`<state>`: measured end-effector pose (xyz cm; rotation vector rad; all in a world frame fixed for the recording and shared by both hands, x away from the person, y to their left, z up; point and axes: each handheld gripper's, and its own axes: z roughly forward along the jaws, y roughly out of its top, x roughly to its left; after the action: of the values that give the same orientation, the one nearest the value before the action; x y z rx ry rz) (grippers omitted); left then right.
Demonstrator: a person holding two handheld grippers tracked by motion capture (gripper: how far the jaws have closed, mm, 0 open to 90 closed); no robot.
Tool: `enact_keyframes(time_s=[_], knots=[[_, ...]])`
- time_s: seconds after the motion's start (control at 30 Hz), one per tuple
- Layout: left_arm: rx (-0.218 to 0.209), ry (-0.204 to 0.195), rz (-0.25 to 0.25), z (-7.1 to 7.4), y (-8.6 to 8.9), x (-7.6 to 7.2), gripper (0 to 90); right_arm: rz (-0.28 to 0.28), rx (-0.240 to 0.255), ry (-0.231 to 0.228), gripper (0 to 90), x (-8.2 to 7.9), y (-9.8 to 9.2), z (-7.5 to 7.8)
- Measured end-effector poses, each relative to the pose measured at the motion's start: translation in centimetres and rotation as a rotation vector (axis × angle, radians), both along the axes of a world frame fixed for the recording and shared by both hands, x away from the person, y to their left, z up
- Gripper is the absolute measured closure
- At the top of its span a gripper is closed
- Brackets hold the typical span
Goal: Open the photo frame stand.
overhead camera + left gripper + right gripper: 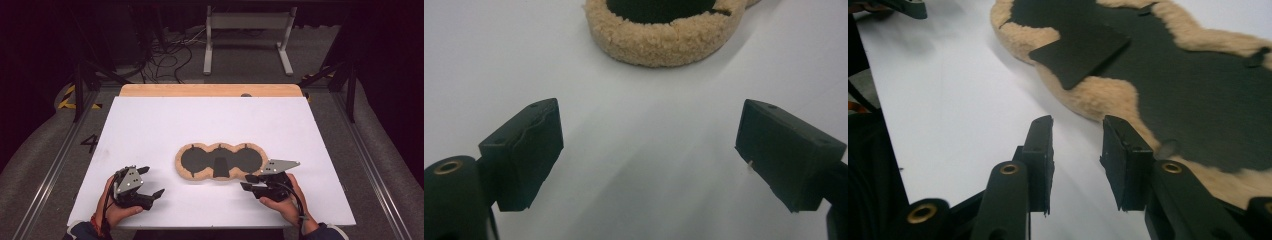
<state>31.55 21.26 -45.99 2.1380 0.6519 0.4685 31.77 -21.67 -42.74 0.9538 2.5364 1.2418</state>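
Tan fleece edged a flat, 3-lobed pad (pixel 220 162) with a black inner face, which lay near the middle of the white tabletop (pixel 150 130), toward the person's side. A small black flap (pixel 220 167) sat on its middle lobe, reaching to the near fleece rim.

The right claw (pixel 251 182) hovered just beside the pad's near right lobe, its jaws partly open with a narrow gap and nothing between them. In the right gripper view the fleece rim (pixel 1108 97) lay just ahead of the jaw tips.

The left claw (pixel 151 181) rested well apart from the pad's left lobe, jaws spread wide and empty, with bare tabletop between them in the left gripper view and the fleece rim (pixel 664 42) farther ahead.

The step in hand appeared to be gripping the pad's edge. Done well, the right claw would likely open a little wider, slide 1 jaw under the fleece rim and close on the rim alone, while the left claw steadied the far lobe.
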Motion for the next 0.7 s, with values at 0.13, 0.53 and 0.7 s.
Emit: enact_keyframes(time_s=[0.13, 0.53, 0.7], knots=[[0.000, 0.004, 0.001, 0.0, 0.1, -0.1, 12.6, 0.029, -0.013, 0.028, 66.8, 0.5, 1.5, -0.7], [0.007, 0.021, -0.007, -0.3, -0.2, -0.1, 13.2, 0.018, 0.056, 0.130, 64.1, 2.4, 3.0, -1.7], [0.013, 0.025, -0.004, -0.3, -0.4, -0.1, 13.4, -0.005, 0.110, 0.212, 61.6, 3.1, 3.3, -2.2]])
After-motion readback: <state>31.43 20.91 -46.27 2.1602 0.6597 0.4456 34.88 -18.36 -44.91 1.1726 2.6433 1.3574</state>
